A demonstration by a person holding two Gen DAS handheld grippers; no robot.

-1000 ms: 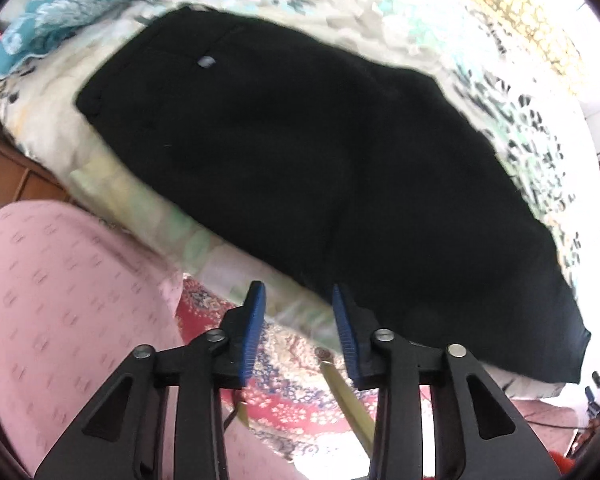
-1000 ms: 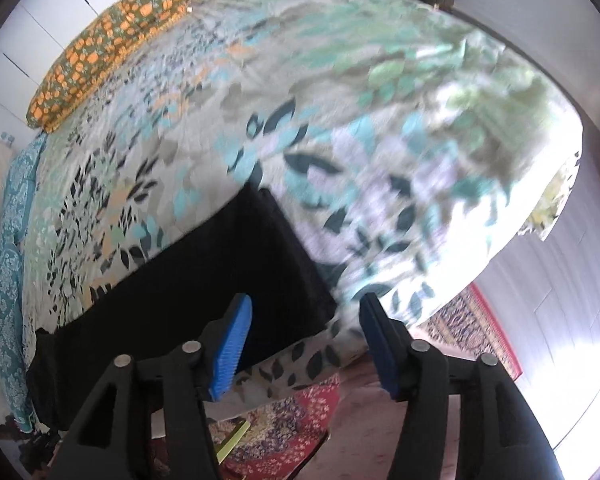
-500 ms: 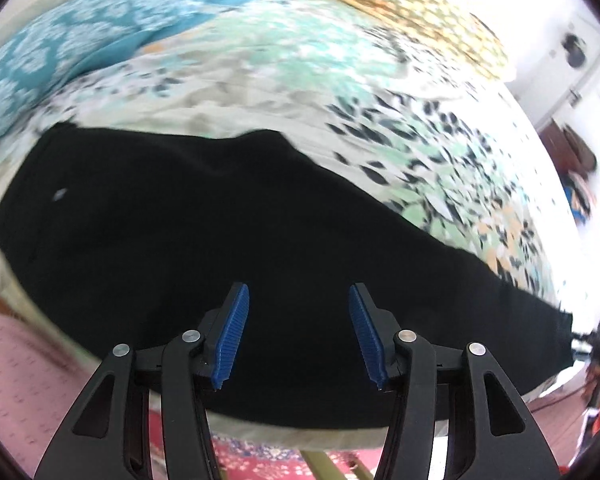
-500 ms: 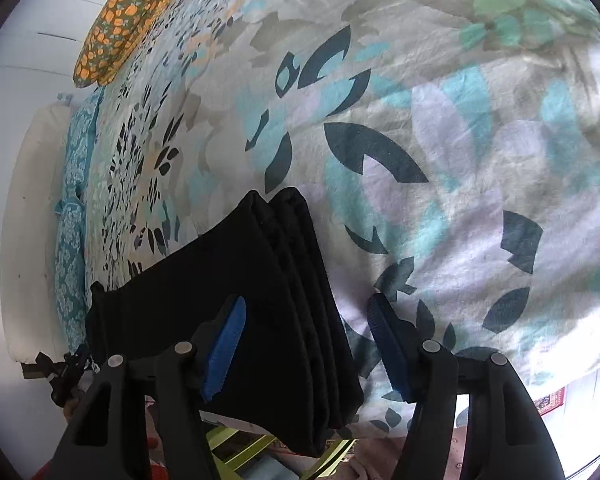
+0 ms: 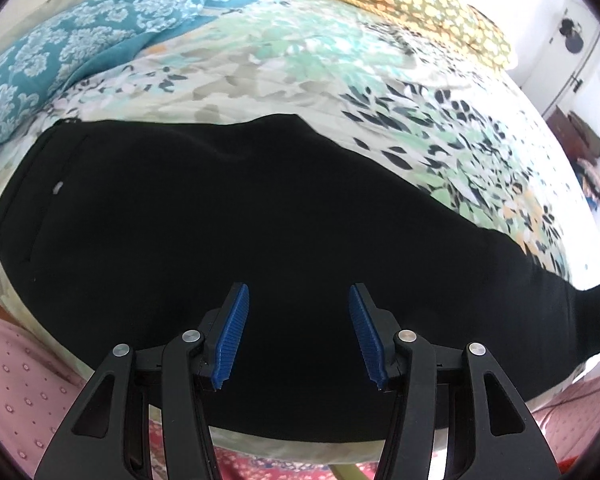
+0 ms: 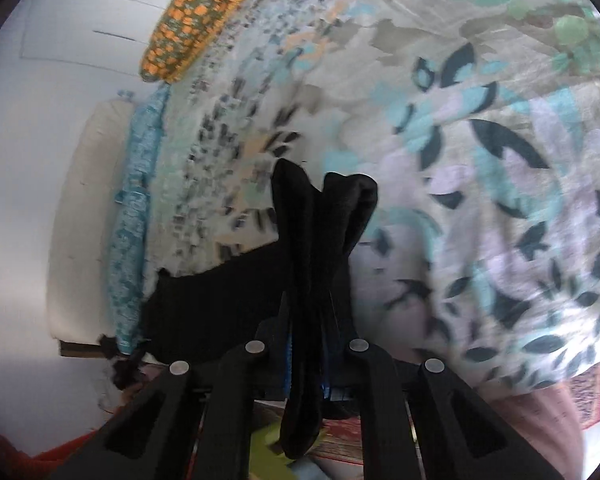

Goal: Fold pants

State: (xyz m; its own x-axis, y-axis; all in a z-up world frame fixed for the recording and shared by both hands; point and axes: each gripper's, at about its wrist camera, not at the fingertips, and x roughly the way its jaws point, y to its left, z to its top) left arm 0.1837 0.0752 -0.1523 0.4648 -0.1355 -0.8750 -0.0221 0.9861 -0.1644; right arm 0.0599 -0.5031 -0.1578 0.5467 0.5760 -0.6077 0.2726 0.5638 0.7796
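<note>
Right gripper (image 6: 306, 344) pinching pants (image 6: 320, 240) hem

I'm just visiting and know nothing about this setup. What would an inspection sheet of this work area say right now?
Surface: bed with leaf-print cover, used as the work surface.
Job's things: black pants lying along the near edge of the bed; one end bunched and lifted.
Clutter: teal patterned pillow and orange-dotted pillow at the far side.
Grippers: left tool open above the pants, holding nothing; right tool shut on the pants' end.
Cables: nothing seen.
Surroundings: white walls, patterned rug on the floor, pink fabric at the lower left.
</note>
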